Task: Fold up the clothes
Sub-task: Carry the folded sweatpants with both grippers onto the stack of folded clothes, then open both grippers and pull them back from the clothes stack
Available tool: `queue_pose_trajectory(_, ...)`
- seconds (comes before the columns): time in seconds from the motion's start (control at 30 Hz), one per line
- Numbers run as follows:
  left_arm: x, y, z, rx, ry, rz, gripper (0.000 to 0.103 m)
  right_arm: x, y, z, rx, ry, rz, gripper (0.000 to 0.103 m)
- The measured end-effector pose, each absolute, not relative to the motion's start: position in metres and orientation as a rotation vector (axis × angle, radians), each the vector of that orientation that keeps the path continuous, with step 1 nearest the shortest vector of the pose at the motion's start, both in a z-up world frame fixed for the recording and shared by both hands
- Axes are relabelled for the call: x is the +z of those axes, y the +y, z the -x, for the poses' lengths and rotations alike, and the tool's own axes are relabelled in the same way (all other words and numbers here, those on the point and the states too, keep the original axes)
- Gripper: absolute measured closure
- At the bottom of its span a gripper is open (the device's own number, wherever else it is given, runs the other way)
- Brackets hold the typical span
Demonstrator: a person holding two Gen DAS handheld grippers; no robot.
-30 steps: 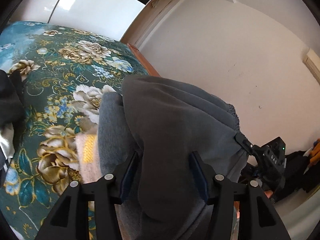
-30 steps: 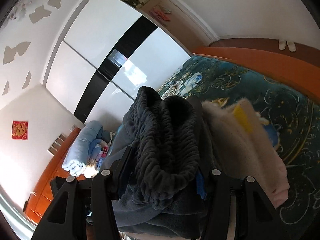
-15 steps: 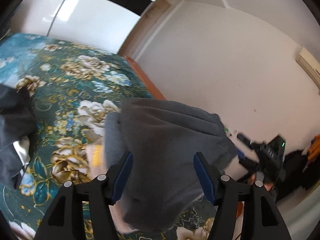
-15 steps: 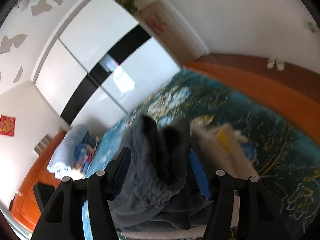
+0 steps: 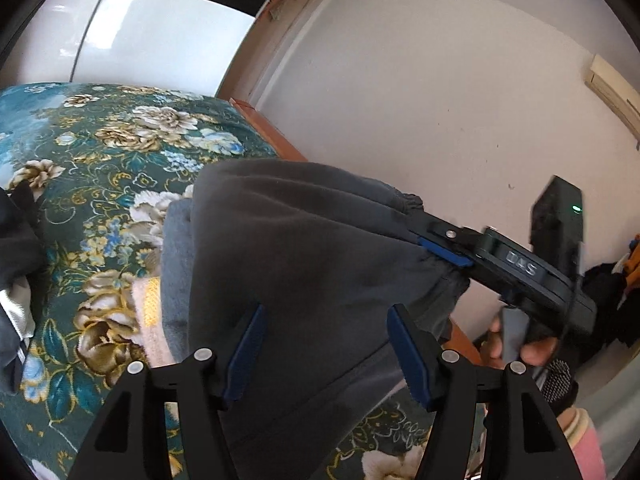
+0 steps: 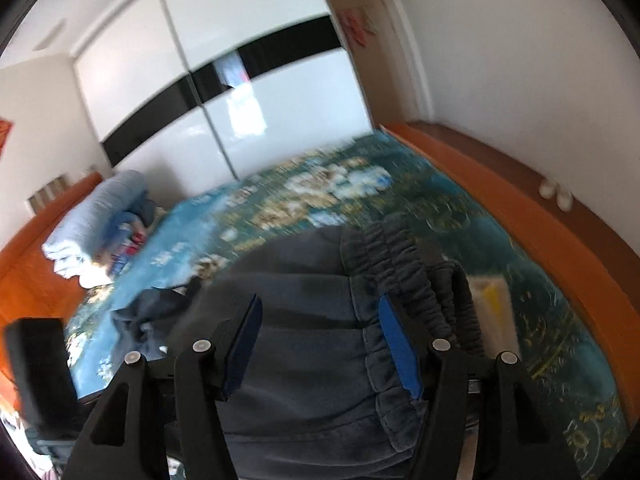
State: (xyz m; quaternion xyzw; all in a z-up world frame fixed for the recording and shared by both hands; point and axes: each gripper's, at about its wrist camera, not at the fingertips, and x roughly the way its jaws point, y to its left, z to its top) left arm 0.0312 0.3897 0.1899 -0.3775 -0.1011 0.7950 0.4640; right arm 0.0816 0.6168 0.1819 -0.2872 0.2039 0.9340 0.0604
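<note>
Grey fleece trousers (image 5: 304,264) sit folded in a thick bundle on a bed spread with a teal floral cover (image 5: 100,152). At far left of the left wrist view, a dark garment (image 5: 20,240) lies on the cover. Just right of it, a pale cream and yellow knit (image 5: 146,320) peeks from beneath the grey bundle. The left gripper (image 5: 324,352) has its blue-padded fingers spread wide, released, with the grey fabric lying between them. Further right, the right gripper (image 5: 452,254) reaches in at the elastic waistband, held by a hand (image 5: 520,348). In the blurred right wrist view, its fingers also stand apart, straddling the gathered waistband (image 6: 404,272) without pinching it.
</note>
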Motion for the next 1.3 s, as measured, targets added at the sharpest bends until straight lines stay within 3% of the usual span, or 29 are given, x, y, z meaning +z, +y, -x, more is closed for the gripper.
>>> queue_pose_trajectory(0.3, 0.198, 0.390, -0.057, 2.026, -0.198, 0.937, 0.033, 0.204, 0.616, -0.112, 2.902, 0.774, 0.730, 0.041)
queue_pose_trajectory(0.53, 0.203, 0.391, -0.095, 2.129, -0.176, 0.922, 0.019, 0.219, 0.598, -0.173, 3.002, 0.548, 0.754, 0.040)
queue_pose_trajectory(0.6, 0.202, 0.393, -0.113, 2.158, -0.179, 0.899, 0.015, 0.209, 0.597, -0.187, 3.013, 0.492, 0.795, 0.033)
queue_pose_trajectory(0.7, 0.190, 0.401, -0.142, 2.226, -0.182, 0.885, 0.000, 0.188, 0.598, -0.208, 3.004, 0.433, 0.864, 0.020)
queue_pose_trajectory(0.87, 0.157, 0.418, -0.180, 2.341, -0.225, 0.863, 0.000, 0.160, 0.599, -0.226, 2.998, 0.346, 0.951, 0.016)
queue_pose_trajectory(0.97, 0.141, 0.419, -0.190, 2.434, -0.315, 0.865, 0.000, 0.152, 0.604, -0.236, 2.994, 0.291, 0.910, 0.000)
queue_pose_trajectory(1.3, 0.104, 0.432, -0.196, 2.708, -0.486, 0.892, 0.000, 0.130, 0.637, -0.253, 3.018, 0.195, 0.774, 0.000)
